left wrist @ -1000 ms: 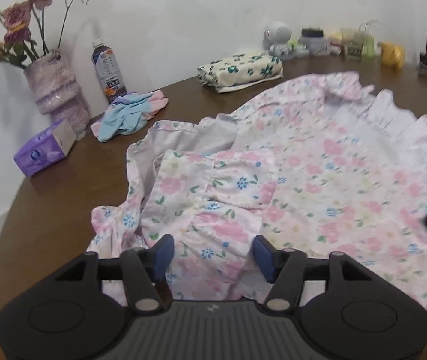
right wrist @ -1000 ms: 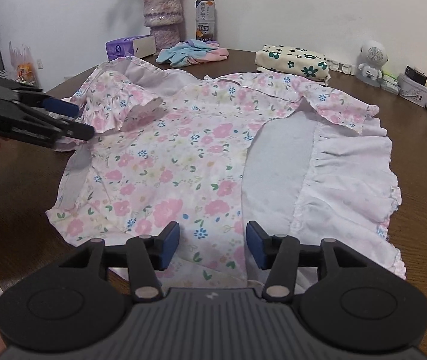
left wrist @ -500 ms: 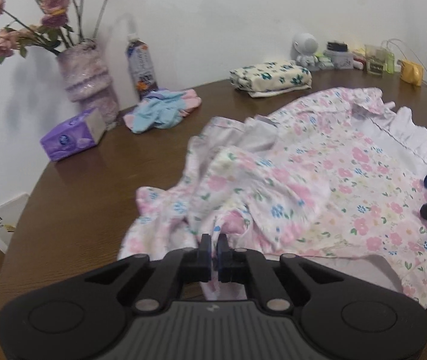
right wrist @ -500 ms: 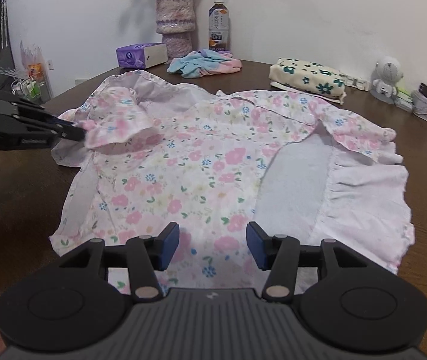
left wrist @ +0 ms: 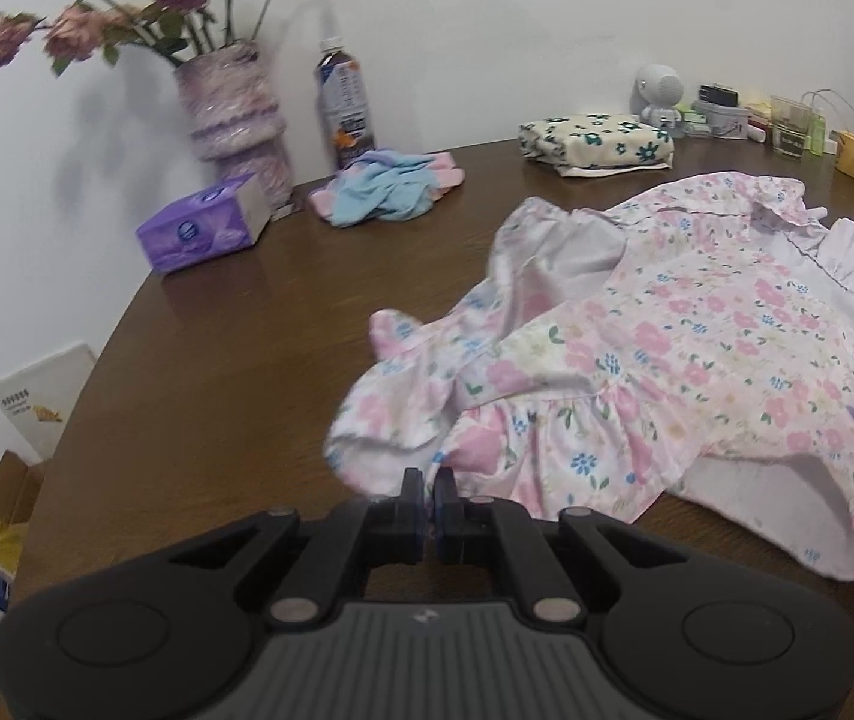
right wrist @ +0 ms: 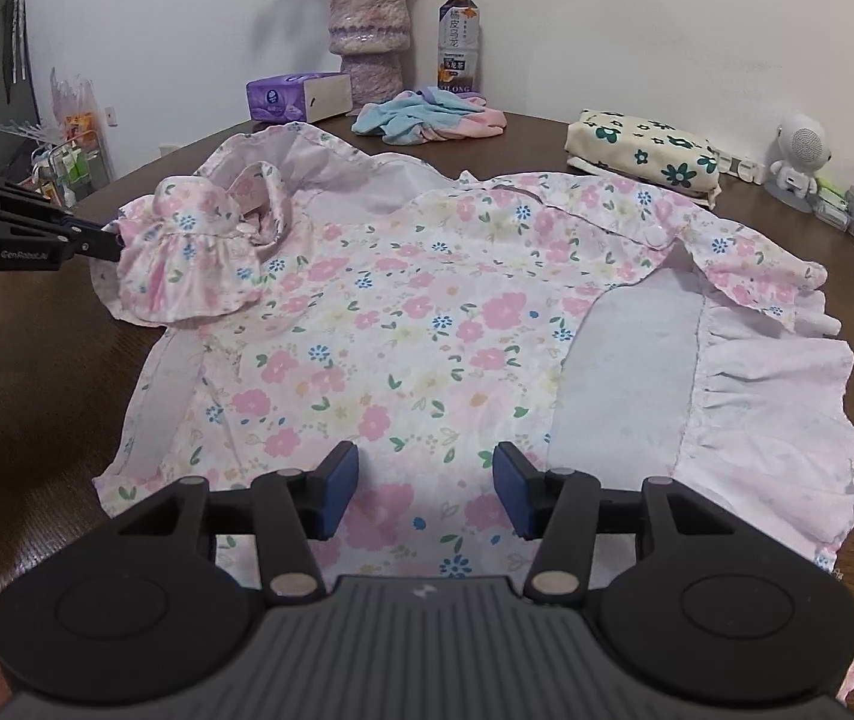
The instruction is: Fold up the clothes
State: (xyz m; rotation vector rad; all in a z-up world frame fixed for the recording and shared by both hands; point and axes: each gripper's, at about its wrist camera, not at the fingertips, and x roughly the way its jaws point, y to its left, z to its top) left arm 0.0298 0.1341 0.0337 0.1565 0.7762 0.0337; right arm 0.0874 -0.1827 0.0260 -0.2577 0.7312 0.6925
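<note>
The floral dress point(right wrist: 427, 324) lies spread on the brown worktop point(left wrist: 217, 360), pale pink with pink and blue flowers, a white ruffled hem point(right wrist: 775, 420) along its right side and a plain grey-white lining panel point(right wrist: 625, 372) showing beside that. Its near edge runs under the right tool's body and is cut off from sight there; the underside of the lifted part is hidden too. The ruffled sleeve point(right wrist: 187, 264) on the left is pulled up and bunched, raised off the flat body of the dress.

The left tool point(left wrist: 429, 495) has its jaws pressed together on the edge of that sleeve, fabric pinched between the pads. The right tool point(right wrist: 426, 495) hovers over the dress's lower middle, jaws roughly half apart with nothing between them; whether its fingers touch the cloth is hard to tell.

Further back stand a folded cream garment with dark green flowers point(right wrist: 643, 150), a crumpled blue and pink cloth point(right wrist: 427, 117), a purple tissue box point(right wrist: 298, 97), a bottle of tea point(right wrist: 458, 42), and a fuzzy vase point(right wrist: 370, 30) of dried roses. A small white robot figure point(right wrist: 799, 159) and blurred odds and ends sit along the wall at the right.
</note>
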